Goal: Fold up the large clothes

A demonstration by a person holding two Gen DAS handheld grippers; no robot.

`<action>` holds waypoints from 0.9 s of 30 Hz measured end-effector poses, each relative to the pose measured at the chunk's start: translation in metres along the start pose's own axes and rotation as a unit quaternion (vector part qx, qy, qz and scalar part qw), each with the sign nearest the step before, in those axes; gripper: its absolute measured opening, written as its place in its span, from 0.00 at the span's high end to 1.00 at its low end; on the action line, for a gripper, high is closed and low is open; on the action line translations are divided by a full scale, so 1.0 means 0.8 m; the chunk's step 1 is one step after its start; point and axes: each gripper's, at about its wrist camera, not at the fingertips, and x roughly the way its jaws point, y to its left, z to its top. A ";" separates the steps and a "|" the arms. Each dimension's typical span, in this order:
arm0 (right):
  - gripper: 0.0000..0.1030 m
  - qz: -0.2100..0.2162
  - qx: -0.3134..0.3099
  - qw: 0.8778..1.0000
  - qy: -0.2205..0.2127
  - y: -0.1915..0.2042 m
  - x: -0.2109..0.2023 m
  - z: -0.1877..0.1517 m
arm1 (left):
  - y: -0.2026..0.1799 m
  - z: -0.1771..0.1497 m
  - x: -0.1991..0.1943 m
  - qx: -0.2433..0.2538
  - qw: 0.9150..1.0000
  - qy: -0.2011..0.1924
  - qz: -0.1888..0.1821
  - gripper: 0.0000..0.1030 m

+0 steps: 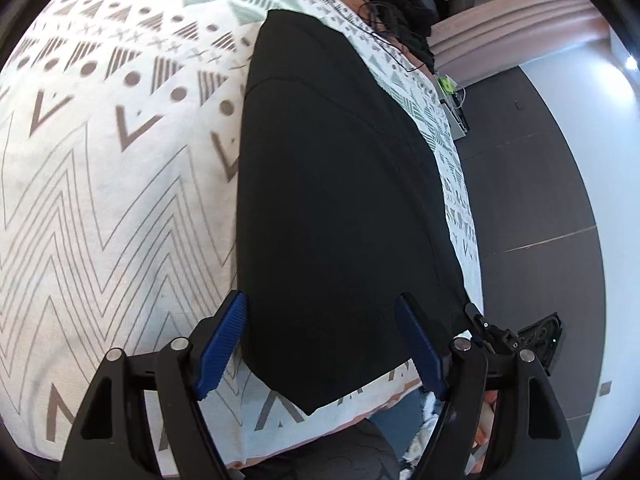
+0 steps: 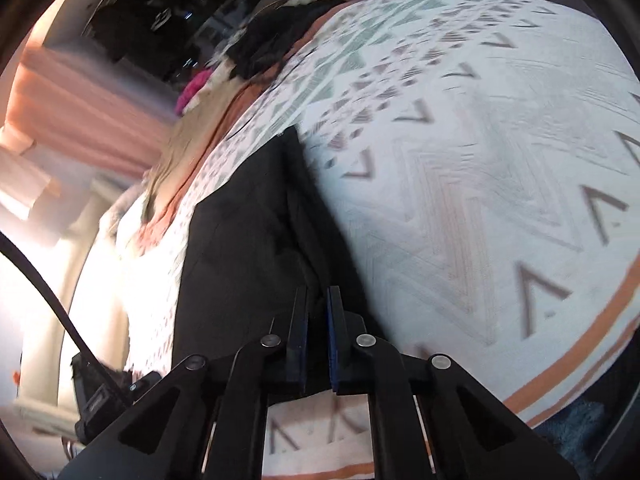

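The left gripper (image 1: 320, 344) has its jaws spread wide, empty, straddling the near end of the black garment (image 1: 340, 184), which lies long and flat on the patterned bedspread (image 1: 112, 184). Only the right wrist view shows the right gripper (image 2: 318, 336), jaws pinched together on a fold of that cloth. The garment runs near the bed's edge beside dark floor (image 1: 532, 200); broad bare bedspread lies on its other side.

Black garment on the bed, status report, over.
Left gripper open over black garment. Right gripper shut on its edge. Nothing blocking on the bedspread.
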 end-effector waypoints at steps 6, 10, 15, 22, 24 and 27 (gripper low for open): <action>0.97 -0.005 0.015 1.000 0.027 -0.028 0.008 -0.012 | 0.004 0.008 0.023 0.005 0.999 0.014 0.038 0.33; 0.96 0.018 0.011 0.999 0.025 -0.024 -0.004 -0.002 | 0.005 0.008 0.031 0.009 0.999 0.017 0.041 0.34; 0.95 0.002 -0.021 1.000 0.020 -0.009 -0.007 0.021 | 0.009 0.014 0.029 0.004 0.999 0.014 0.040 0.34; 0.95 -0.014 -0.085 0.995 0.048 0.028 0.018 0.053 | 0.016 0.044 0.036 -0.009 0.999 0.024 0.038 0.34; 0.95 -0.021 -0.104 0.992 0.063 0.036 0.034 0.062 | 0.016 0.053 0.036 -0.008 0.999 0.017 0.046 0.33; 0.95 -0.044 -0.121 0.988 0.082 0.043 0.059 0.071 | 0.017 0.070 0.042 -0.012 0.999 0.016 0.050 0.33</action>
